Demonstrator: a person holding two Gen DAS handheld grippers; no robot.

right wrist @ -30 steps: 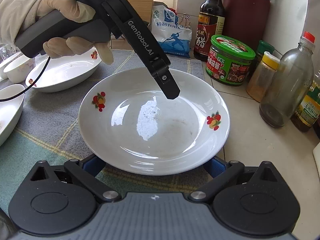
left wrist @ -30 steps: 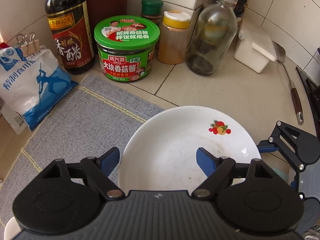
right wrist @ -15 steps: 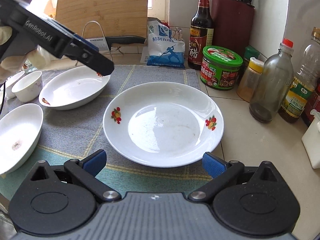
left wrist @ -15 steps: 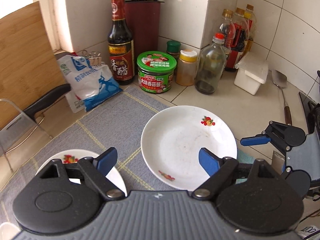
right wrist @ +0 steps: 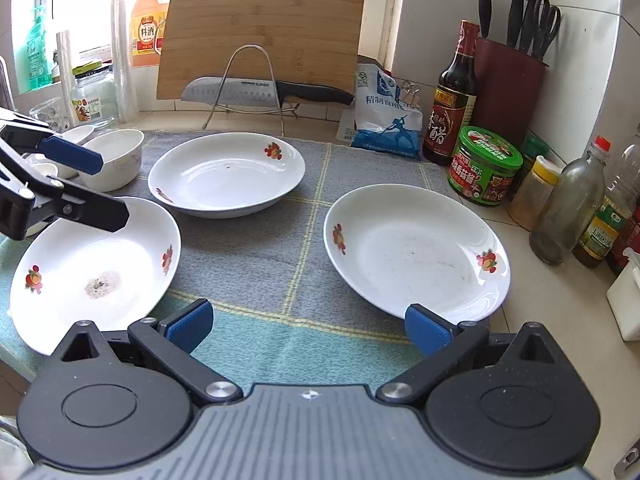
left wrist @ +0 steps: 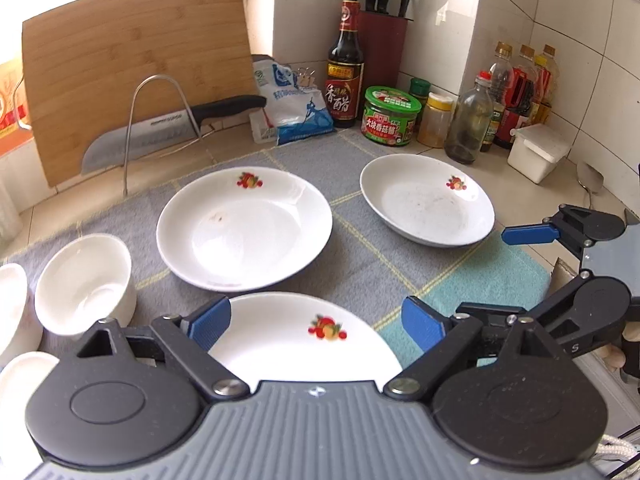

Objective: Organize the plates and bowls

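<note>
White near plate (left wrist: 296,344) lies on the mat below my left gripper (left wrist: 316,322), between its released fingers (just been opening, nothing gripped); my right gripper (right wrist: 310,326) hangs spread beside the right plate (right wrist: 416,252).

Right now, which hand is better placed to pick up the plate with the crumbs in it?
Left. The left gripper hangs open right over the crumb plate; the right gripper is open nearer the plate by the jars.
</note>
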